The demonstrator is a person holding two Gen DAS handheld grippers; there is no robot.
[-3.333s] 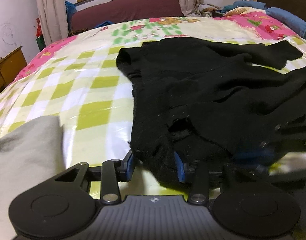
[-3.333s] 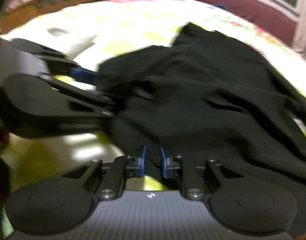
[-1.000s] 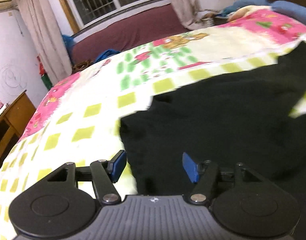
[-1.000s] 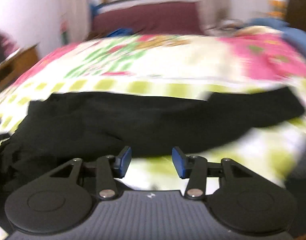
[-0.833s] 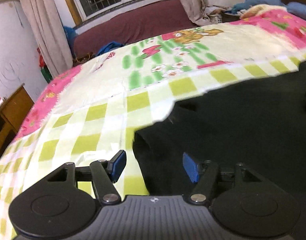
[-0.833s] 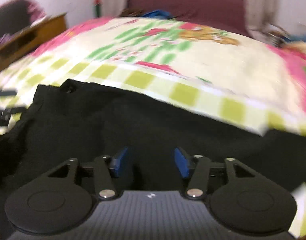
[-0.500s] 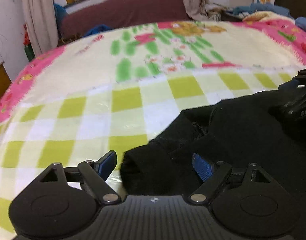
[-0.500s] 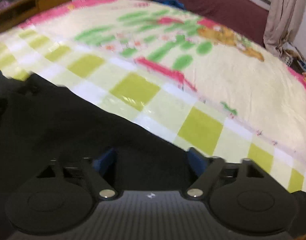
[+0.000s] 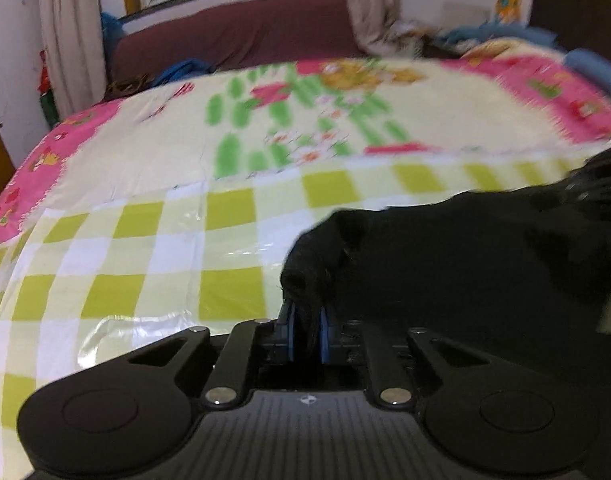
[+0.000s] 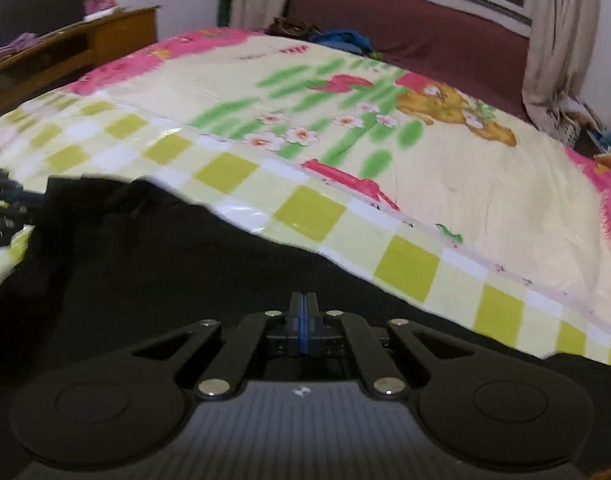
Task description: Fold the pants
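The black pants (image 9: 465, 264) lie on a bed with a checked and flowered sheet (image 9: 145, 248). My left gripper (image 9: 306, 332) is shut on a bunched corner of the pants at their left end. In the right wrist view the pants (image 10: 165, 264) spread across the lower half. My right gripper (image 10: 303, 320) has its blue pads pressed together over the black cloth along the far edge; the pinched cloth itself does not show. The other gripper shows dimly at each view's side edge.
A dark red couch (image 9: 233, 40) and curtained window stand beyond the bed. A wooden cabinet (image 10: 73, 48) stands at the left. Blue bedding (image 9: 593, 68) lies at the far right. The sheet (image 10: 385, 140) beyond the pants is bare.
Both grippers were open half a second ago and have closed. The left one now pinches the pants' corner. The right one closed at the far edge of the pants.
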